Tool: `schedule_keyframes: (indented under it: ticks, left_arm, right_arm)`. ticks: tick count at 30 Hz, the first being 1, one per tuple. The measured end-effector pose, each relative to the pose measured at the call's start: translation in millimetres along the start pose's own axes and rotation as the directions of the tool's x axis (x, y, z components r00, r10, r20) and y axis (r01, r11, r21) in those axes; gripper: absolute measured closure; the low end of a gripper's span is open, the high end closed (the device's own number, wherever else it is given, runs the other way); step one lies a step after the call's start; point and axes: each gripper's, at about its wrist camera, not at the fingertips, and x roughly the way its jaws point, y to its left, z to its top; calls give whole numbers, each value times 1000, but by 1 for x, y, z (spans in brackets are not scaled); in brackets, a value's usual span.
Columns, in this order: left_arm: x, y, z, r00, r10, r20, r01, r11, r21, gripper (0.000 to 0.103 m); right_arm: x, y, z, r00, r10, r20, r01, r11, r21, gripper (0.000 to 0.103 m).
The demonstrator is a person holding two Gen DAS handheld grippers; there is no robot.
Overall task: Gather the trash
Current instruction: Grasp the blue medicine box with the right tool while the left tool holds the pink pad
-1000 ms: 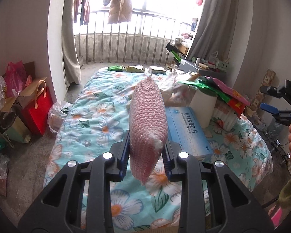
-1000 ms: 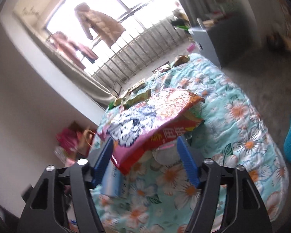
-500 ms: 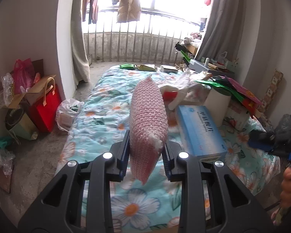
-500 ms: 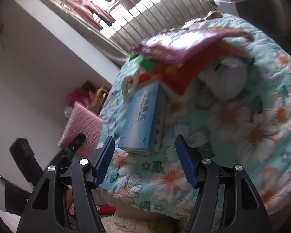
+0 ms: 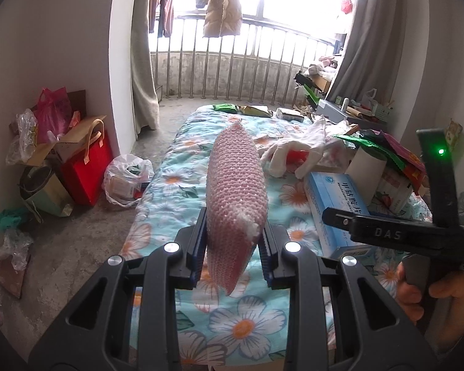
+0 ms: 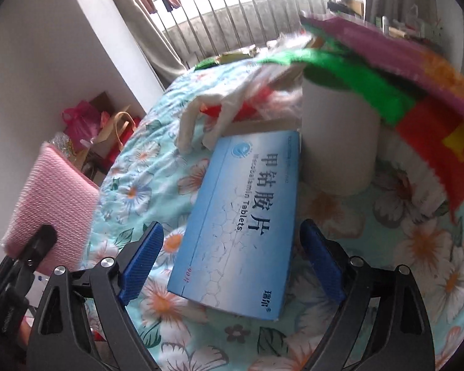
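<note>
My left gripper (image 5: 233,247) is shut on a pink bubble-wrap pouch (image 5: 235,182), held above the near end of the floral bed (image 5: 170,182). The pouch also shows at the left of the right wrist view (image 6: 52,210). My right gripper (image 6: 232,259) is open, its blue pads either side of the near end of a blue tablet box (image 6: 247,216) lying on the bed; the box also shows in the left wrist view (image 5: 331,210). The right gripper's black body (image 5: 399,232) shows at the right there.
Behind the box stand a white paper roll (image 6: 340,142), colourful snack wrappers (image 6: 402,71) and white gloves (image 5: 297,148). More wrappers (image 5: 253,109) lie at the bed's far end. Bags (image 5: 83,167) and a white plastic bag (image 5: 125,176) sit on the floor at left.
My right gripper has swung down and closed in on the blue box, which now lies between its open fingers. The left gripper has drawn back a little, still holding the pouch.
</note>
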Motion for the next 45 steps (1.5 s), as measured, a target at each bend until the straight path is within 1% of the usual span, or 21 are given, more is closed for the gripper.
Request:
schedule_keyframes:
  ticks: [2,5,10,11,13,14,15,18,20,22,23,24,25,27,29,31,32,34,37,41,45]
  left_arm:
    - [-1,-1,1,1000,1,3,-1,1000,4,75]
    - [-1,-3,1,1000,-3,2,3,1000,7,76]
    - [-5,-10,2,1000,-16,1,16,1000,26,76]
    - [-7,-12,2,1000,-20,1,20,999,32,76]
    - [-11,-18,1,999,-34,1,34,998,46,76]
    - [-13,-22,0,999,-44,1,44,998,53,76]
    - [-15,-25,-1,999,-55,0,55,997,60,76]
    - [-19,-42,-5,996,-85,-3,85,992,95,76]
    - [-16,-52,-9,995,-101,-22,103,988,114,76]
    - [-13,-59,-10,992,-117,-47,122,986,117,76]
    - [-13,-60,-11,991,-123,-50,128,985,116,76]
    - [-14,-62,-10,991,-124,-49,129,985,119,76]
    - [-15,-63,-11,992,-121,-47,126,984,123,76]
    - [-18,-65,-11,993,-113,-41,118,985,128,76]
    - [-21,-63,-9,994,-104,-35,108,987,122,75]
    - [-22,-59,-7,996,-87,-29,90,989,114,76]
    - [-22,-57,-6,996,-80,-28,83,991,110,76]
    - [-22,-51,-6,998,-63,-30,66,993,98,75]
    - [-22,-44,-4,999,-42,-31,44,996,83,75]
    - [-23,-37,-3,999,-20,-31,22,997,71,75]
    - [-24,-34,-2,1000,-7,-26,9,998,70,75]
  right_arm:
    - [-2,-6,-1,1000,2,-9,-2,1000,8,28]
    - [-13,-13,-11,999,35,-23,-35,999,17,29]
    - [-40,-26,-36,995,77,-56,-77,997,-1,31]
    - [-47,-30,-42,994,84,-64,-84,996,-3,62]
    - [-57,-39,-48,988,131,-81,-130,991,28,65]
    - [-60,-45,-50,983,157,-92,-152,987,51,72]
    - [-64,-55,-55,977,183,-108,-175,981,82,74]
    - [-74,-68,-67,976,192,-108,-180,978,107,74]
    - [-80,-72,-71,977,191,-94,-179,977,118,74]
    - [-86,-74,-73,980,189,-66,-180,976,122,72]
    - [-88,-74,-72,981,186,-54,-178,977,120,64]
    - [-91,-73,-70,983,179,-36,-174,979,111,52]
    - [-92,-71,-69,985,172,-26,-169,980,103,47]
    - [-91,-62,-63,988,155,-9,-154,986,64,34]
    - [-84,-53,-57,991,132,-15,-131,991,32,27]
    - [-75,-42,-52,992,122,-20,-122,992,-8,23]
    - [-70,-37,-49,993,114,-29,-115,993,-30,18]
    - [-58,-26,-47,996,65,-60,-70,994,-89,18]
    - [-38,-9,-47,996,24,-91,-38,987,-156,17]
    - [-34,-4,-49,996,25,-88,-39,986,-165,17]
    - [-46,-1,-52,997,11,-70,-24,982,-188,17]
